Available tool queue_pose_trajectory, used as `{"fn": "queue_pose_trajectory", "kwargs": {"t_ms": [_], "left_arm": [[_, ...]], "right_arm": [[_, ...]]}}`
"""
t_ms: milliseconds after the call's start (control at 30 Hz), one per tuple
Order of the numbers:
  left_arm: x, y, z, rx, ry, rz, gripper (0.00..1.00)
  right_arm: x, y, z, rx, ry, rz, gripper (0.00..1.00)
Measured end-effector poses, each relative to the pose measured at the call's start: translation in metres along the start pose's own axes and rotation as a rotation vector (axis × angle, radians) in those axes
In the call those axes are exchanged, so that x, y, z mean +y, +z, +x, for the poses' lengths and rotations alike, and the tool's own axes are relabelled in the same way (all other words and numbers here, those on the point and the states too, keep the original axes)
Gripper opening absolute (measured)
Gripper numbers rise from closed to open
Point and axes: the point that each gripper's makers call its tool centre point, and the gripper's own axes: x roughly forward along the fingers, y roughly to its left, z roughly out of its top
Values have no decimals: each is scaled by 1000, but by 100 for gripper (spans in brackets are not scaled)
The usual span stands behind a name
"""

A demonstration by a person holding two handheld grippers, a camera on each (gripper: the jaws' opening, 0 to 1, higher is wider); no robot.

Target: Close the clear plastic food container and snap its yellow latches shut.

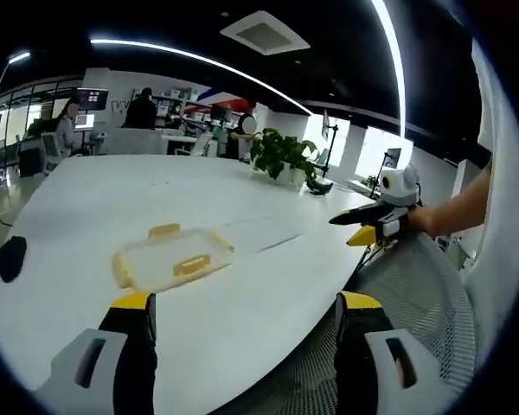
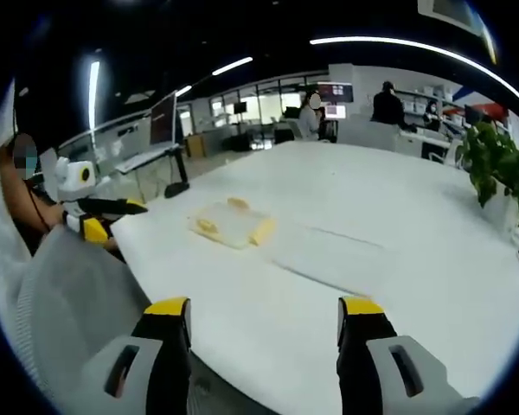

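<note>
While both grippers hang well back from the work, the big white table (image 1: 112,199) carries the clear plastic food container (image 1: 171,258) out toward its middle, well apart from either tool. The lid seems to rest on the box, but whether the yellow latches (image 1: 191,264) are snapped I cannot tell at this range. A potted plant (image 1: 281,156) stands far behind. The left gripper (image 1: 246,320) has its jaws wide apart with nothing between them, and the right gripper (image 2: 264,324) is the same, empty and spread. The risk I see: the container is light and the table smooth, so a push on one latch without the other gripper bracing may slide it away.
</note>
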Motion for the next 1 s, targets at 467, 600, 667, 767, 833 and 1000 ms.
{"fn": "queue_pose_trajectory", "kwargs": {"t_ms": [467, 600, 667, 767, 833, 1000], "left_arm": [[-2, -1, 0, 6, -5, -9, 82], [-2, -2, 0, 12, -5, -10, 82], [-1, -2, 0, 12, -4, -12, 81], [-1, -2, 0, 11, -3, -16, 81], [0, -2, 0, 9, -1, -21, 81], [-1, -3, 0, 16, -5, -14, 81]], "right_arm": [[0, -3, 0, 16, 1, 4, 68], [1, -3, 0, 14, 3, 6, 68], [1, -3, 0, 12, 5, 7, 67], [0, -3, 0, 12, 4, 8, 67], [0, -4, 0, 18, 4, 9, 67], [0, -4, 0, 13, 3, 9, 67]]}}
